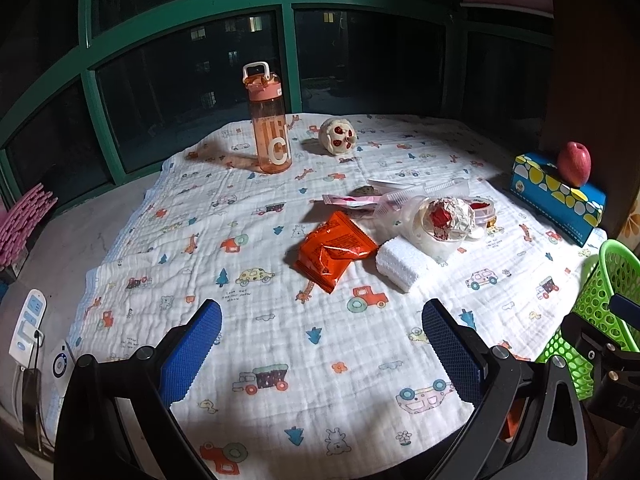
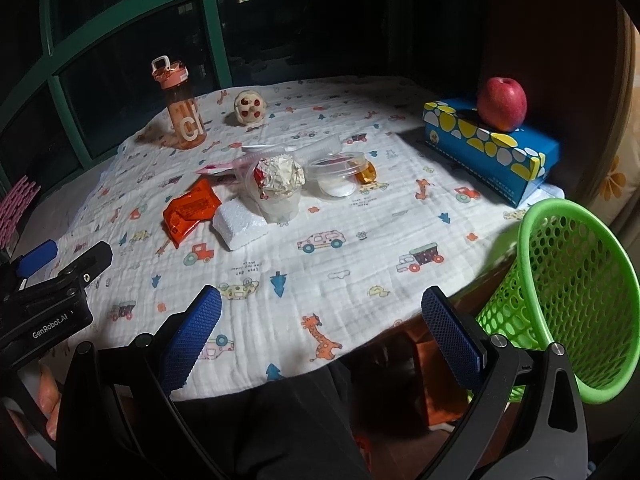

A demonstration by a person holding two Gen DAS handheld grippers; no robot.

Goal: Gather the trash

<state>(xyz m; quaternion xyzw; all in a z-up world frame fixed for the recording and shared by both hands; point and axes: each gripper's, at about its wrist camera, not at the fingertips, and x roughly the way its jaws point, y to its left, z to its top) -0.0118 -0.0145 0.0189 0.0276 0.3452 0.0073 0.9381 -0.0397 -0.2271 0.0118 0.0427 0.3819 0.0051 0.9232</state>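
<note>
**Trash heaped mid-tabletop, both grippers empty and apart**

In the left wrist view, the left hand-held gripper [image 1: 322,354] sits at the lower centre of the frame with its blue pads spread wide, holding nothing. The orange wrapper [image 1: 334,250] lies above it near the frame's middle, well apart from the fingers, with the white foam block [image 1: 400,264] just beside it to the right and the cup stuffed with crumpled foil [image 1: 444,218] behind that. The green mesh basket [image 1: 596,308] stands at the right edge.

In the right wrist view, the right hand-held gripper [image 2: 322,344] is likewise spread and empty at the bottom centre, over the near edge of the cloth-covered tabletop [image 2: 360,264]; the trash sits up and left of it, and the basket fills the lower right.
</note>
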